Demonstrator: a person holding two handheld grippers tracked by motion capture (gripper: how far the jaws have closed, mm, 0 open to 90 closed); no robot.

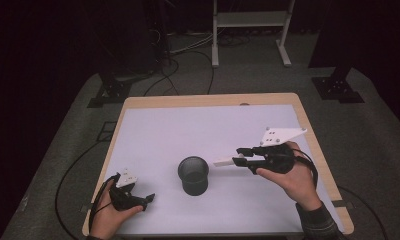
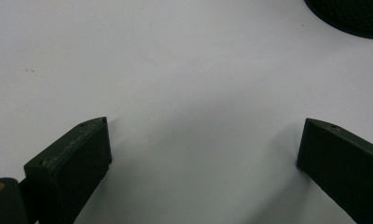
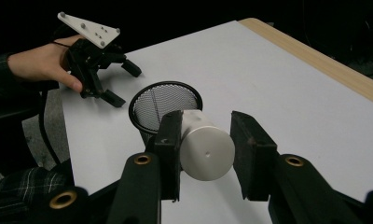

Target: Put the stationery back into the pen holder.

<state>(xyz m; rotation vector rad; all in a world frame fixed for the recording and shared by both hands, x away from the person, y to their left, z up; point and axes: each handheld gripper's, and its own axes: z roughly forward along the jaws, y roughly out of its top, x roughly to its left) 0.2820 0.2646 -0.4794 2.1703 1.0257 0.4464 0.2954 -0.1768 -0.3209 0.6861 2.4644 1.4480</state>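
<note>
Your right gripper (image 3: 205,154) clamps a white plastic cylinder (image 3: 204,147) beside the black mesh cup (image 3: 165,103); your left gripper (image 2: 203,149) rests released on the worktop (image 1: 153,135).

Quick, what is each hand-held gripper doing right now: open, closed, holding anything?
Left hand-held gripper: open, nothing between its jaws, low over the table.
Right hand-held gripper: shut on a white cylinder, near the black mesh cup.

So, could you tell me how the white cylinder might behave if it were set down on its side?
The white cylinder looks round and smooth, so it would probably roll. It seems rigid in the right gripper. Its plain surface may be slippery.
</note>
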